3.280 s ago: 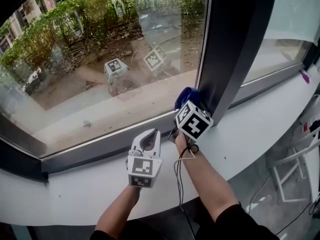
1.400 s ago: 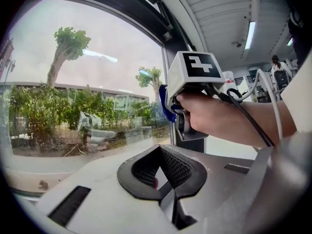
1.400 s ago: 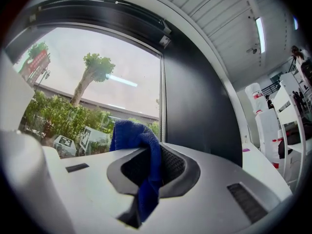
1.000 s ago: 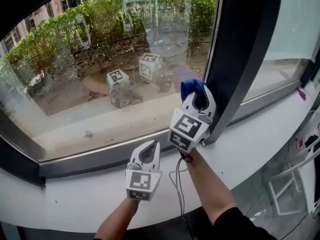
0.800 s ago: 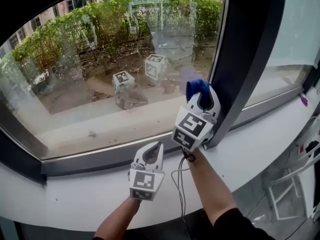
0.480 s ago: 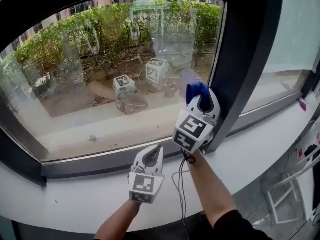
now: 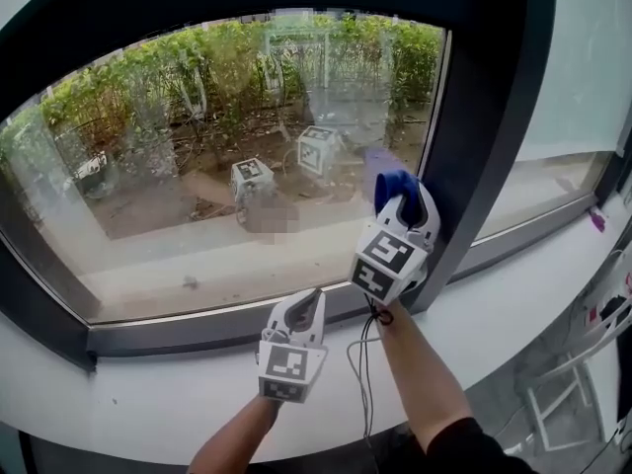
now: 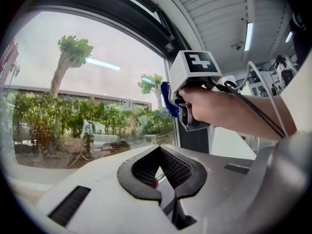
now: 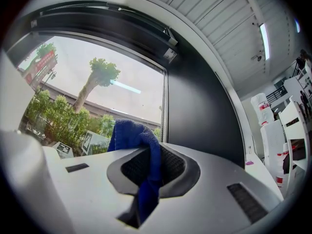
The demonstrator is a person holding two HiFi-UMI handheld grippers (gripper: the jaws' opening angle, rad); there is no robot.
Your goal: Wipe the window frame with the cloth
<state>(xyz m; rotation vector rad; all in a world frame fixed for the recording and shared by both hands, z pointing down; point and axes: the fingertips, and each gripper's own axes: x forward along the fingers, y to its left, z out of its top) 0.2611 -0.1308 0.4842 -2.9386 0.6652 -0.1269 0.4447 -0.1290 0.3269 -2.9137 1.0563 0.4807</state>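
The blue cloth (image 7: 393,185) (image 9: 137,139) is clamped in my right gripper (image 7: 403,202) (image 9: 146,172), which is shut on it. The cloth bulges past the jaw tips against the dark vertical window frame post (image 7: 486,117) (image 9: 201,106), about a third of the way up it, beside the glass. In the left gripper view the right gripper (image 8: 183,94) shows from the side with the cloth (image 8: 168,100) at the post. My left gripper (image 7: 303,306) (image 8: 163,179) rests low on the white sill (image 7: 148,403), pointing at the bottom frame rail (image 7: 197,329); its jaws are shut with nothing between them.
A large glass pane (image 7: 227,156) fills the left; shrubs and a yard lie outside. A second pane (image 7: 583,87) lies right of the post. A small pink object (image 7: 594,218) sits on the sill at far right. White furniture (image 7: 583,363) stands below the sill at right.
My right gripper has risen along the post with the cloth, from the bottom corner to about a third of its height. The left gripper stayed on the sill.
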